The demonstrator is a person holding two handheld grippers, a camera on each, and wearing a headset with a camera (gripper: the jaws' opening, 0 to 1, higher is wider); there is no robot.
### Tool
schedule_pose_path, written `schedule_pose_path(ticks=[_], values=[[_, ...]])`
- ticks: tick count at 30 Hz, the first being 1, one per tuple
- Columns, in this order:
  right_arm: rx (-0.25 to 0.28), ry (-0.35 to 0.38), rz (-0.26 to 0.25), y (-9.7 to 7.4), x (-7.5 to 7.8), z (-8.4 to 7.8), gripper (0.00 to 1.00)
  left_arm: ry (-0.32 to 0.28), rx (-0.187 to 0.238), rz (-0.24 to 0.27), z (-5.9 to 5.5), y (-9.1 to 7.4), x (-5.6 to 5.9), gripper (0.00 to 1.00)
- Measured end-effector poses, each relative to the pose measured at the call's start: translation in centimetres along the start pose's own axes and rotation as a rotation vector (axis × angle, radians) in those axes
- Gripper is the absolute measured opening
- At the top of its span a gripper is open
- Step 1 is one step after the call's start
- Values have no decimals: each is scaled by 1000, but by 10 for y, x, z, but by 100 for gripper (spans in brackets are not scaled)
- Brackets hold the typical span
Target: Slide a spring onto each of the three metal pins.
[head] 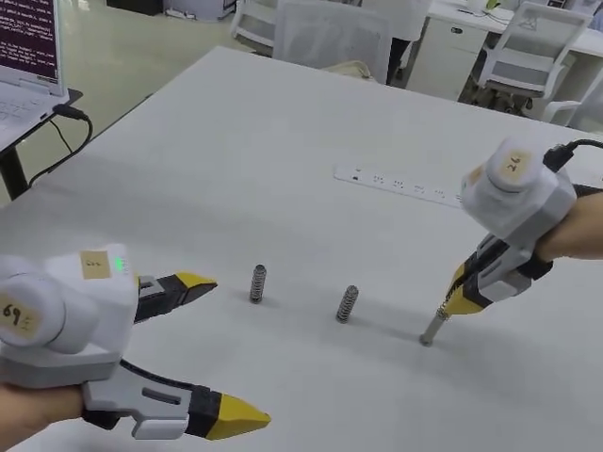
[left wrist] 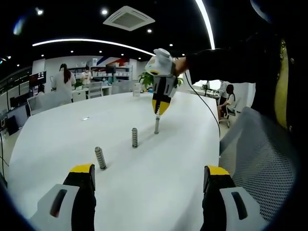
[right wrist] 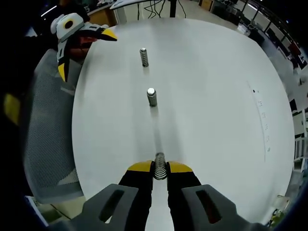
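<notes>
Two metal pins stand on the white table, each with a spring round it: one spring (head: 258, 282) (left wrist: 100, 157) (right wrist: 143, 57) at the left, another (head: 348, 303) (left wrist: 134, 137) (right wrist: 151, 96) in the middle. A third pin (head: 431, 331) (left wrist: 157, 125) stands at the right. My right gripper (head: 457, 301) (left wrist: 161, 108) (right wrist: 160, 169) is shut on a third spring (right wrist: 160, 171) (head: 443, 314) at the top of that pin. My left gripper (head: 219, 348) (left wrist: 149, 171) (right wrist: 72, 33) hovers open near the table's front left, with nothing between its jaws.
A white power strip (head: 396, 185) lies behind the pins. A laptop (head: 24, 56) sits on a side stand at far left. Office chairs (head: 330, 33) stand beyond the far edge. A mesh chair (left wrist: 260, 159) is by the near edge.
</notes>
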State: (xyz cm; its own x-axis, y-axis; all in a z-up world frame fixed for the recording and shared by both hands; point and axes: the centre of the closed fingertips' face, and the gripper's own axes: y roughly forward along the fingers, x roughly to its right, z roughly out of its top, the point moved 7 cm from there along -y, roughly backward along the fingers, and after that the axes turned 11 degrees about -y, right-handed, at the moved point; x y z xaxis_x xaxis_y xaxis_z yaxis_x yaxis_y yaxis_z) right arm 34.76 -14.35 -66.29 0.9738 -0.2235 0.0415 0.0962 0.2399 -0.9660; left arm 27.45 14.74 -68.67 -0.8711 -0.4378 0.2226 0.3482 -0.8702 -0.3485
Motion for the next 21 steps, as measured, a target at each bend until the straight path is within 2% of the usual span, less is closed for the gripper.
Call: schedule_pose_path(ticks=[21], values=[[-19, 16, 5, 28, 0, -6, 8, 1, -10, -10, 0, 3, 1, 89]])
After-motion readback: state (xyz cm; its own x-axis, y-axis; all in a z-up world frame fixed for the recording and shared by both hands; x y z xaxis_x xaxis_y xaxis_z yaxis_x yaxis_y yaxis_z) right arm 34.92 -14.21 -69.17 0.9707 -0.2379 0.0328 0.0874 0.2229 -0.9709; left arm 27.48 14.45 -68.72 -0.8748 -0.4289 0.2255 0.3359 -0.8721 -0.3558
